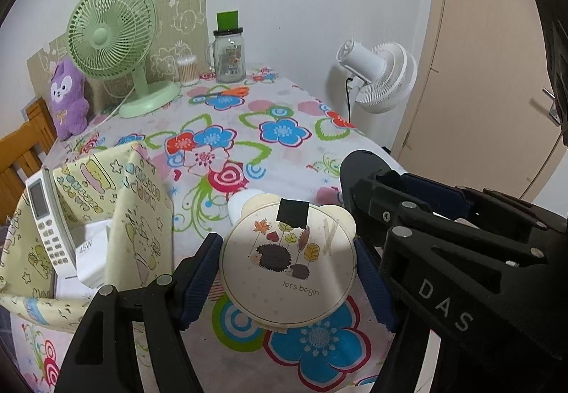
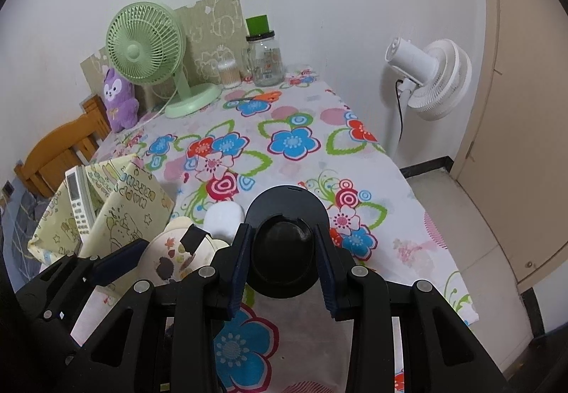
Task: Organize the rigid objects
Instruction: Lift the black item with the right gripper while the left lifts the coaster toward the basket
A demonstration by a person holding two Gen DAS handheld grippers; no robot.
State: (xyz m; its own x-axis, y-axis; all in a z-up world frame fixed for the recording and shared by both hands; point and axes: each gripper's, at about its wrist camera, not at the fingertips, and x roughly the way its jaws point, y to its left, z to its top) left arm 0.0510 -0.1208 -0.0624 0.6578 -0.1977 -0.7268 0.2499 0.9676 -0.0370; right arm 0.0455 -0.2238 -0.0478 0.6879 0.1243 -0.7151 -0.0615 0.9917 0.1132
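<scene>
Pinching a round cream hedgehog-print tin (image 1: pixel 287 265) by its rim, left hand-held gripper (image 1: pixel 288 281) holds it above the floral worktop (image 1: pixel 284 151), nearer the yellow fabric storage bin (image 1: pixel 138 215) at frame left than right hand-held gripper (image 2: pixel 284 267), clamped on a black round object (image 2: pixel 284 251).

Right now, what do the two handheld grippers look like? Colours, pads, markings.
Both match: the left gripper and right gripper are matte black angular plastic frames with open cut-outs and round silver pivot pins. The fingers carry dark blue ribbed pads. White "DAS" lettering runs along the right gripper's side, seen from the left wrist. No cables, hands or sleeves are visible.
</scene>
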